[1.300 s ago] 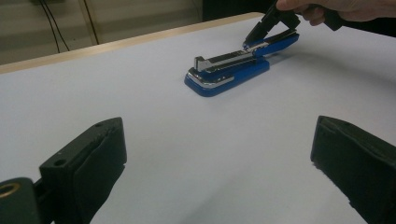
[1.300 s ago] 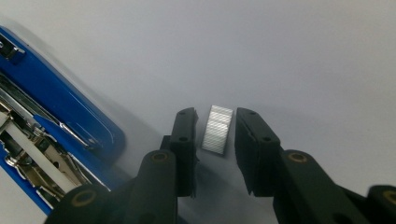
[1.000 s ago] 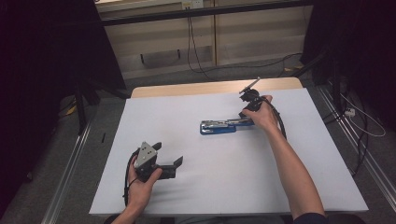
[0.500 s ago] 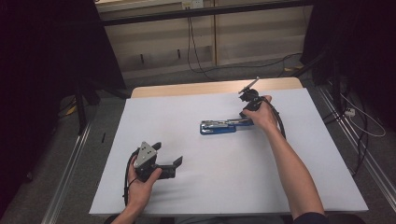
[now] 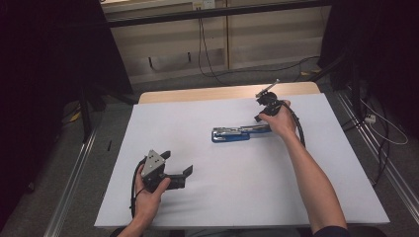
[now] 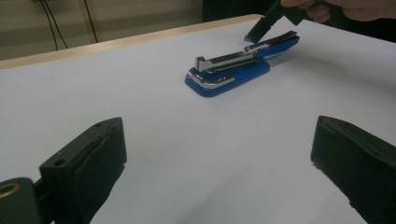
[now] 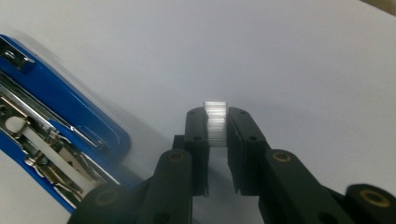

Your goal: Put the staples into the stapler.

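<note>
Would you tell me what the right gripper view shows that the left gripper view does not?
Right gripper view: the right gripper, whose jaws have just been closing on a silvery staple strip, and a white pusher. Left gripper view: the left gripper open wide, plus the table's wooden edge. Both: the blue stapler on the white tabletop.

My table (image 5: 346, 197) is covered by a white sheet, with a strip of pale wood (image 5: 197, 94) left bare along its far edge. Beyond it I see a low beige cabinet wall (image 5: 257, 44) with a dark rail across its top, and black cables (image 5: 207, 54) hanging down it onto the grey floor (image 5: 188, 81). Black curtains (image 5: 44, 74) close in both sides. Metal rails (image 5: 74, 187) run along the floor beside the table, and the light is dim.
</note>
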A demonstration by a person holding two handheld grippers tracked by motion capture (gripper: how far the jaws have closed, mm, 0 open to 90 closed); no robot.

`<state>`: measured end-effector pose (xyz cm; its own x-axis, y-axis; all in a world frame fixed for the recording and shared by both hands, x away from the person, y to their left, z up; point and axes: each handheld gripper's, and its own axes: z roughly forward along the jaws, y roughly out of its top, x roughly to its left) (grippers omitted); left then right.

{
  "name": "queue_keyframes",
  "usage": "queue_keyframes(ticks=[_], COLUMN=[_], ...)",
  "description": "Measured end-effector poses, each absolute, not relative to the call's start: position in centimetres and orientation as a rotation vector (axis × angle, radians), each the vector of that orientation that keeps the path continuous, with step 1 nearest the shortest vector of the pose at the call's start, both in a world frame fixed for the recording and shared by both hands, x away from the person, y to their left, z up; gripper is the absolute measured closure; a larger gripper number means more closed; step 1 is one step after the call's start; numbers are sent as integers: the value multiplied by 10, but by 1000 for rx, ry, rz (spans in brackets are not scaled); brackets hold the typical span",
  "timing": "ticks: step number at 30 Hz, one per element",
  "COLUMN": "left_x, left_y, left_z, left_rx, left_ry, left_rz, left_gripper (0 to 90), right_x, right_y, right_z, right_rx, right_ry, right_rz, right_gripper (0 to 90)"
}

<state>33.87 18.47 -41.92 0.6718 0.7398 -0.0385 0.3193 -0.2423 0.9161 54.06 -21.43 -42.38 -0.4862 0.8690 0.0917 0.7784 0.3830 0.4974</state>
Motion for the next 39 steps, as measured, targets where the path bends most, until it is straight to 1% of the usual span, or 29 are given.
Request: queue_keyframes(ticks=[14, 24, 39], left_x=[341, 340, 340], left_y=[185, 185, 185], left_z=[-420, -420, -419], left_rx=[1830, 1829, 1826], left_ry=[851, 846, 847], left_rz=[494, 496, 498], left_gripper=[36, 36, 36], right_x=[533, 528, 515], right_y=[-219, -219, -210], right_z=[-404, -400, -393], right_rx=[1456, 1421, 1285], right_ry=[2382, 2373, 2390], right_rz=[844, 905, 983], right_gripper=[791, 791, 791])
